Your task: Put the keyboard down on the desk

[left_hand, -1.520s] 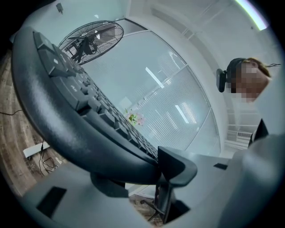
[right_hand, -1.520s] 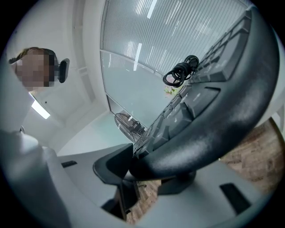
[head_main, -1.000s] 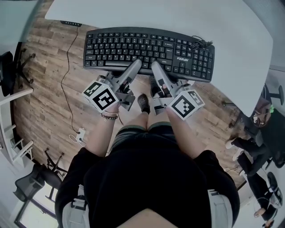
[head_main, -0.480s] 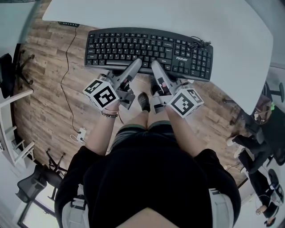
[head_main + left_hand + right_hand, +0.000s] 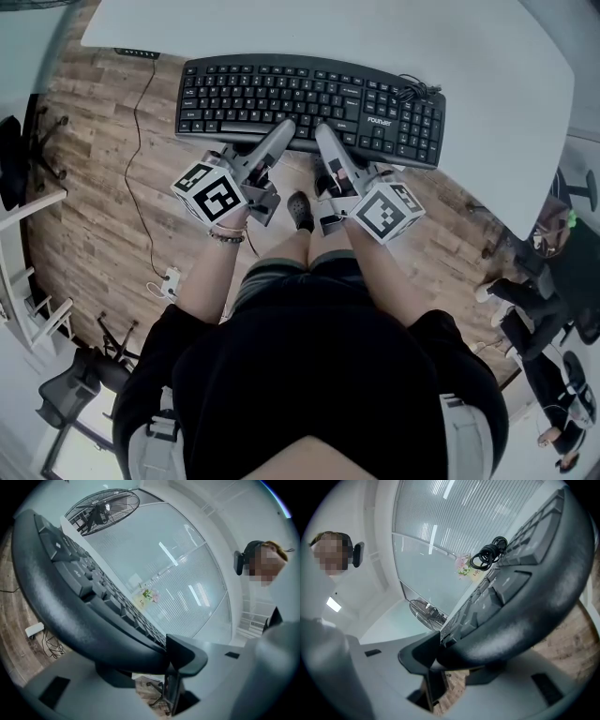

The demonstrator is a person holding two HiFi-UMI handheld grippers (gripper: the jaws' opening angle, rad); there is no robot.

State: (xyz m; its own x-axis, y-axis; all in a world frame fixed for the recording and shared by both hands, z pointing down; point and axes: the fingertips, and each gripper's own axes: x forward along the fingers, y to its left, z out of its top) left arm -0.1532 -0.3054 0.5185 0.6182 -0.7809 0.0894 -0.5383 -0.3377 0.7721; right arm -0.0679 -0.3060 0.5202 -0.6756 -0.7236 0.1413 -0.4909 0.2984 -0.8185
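white tabletop over wood-plank floor. black keyboard lies across the tabletop's near rim, front edge out over the floor; contact with the tabletop unclear. left tongs and right tongs each clamped on that front edge. gripper views alone show glass wall and fan.

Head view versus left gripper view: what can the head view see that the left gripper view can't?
Only the head view: the whole black keyboard, the right gripper clamped on its near edge, the white desk and the person's legs. Only the left gripper view: a big round fan and a tall striped window wall. Both: the keyboard and the left gripper shut on its near edge, plus some wooden floor.
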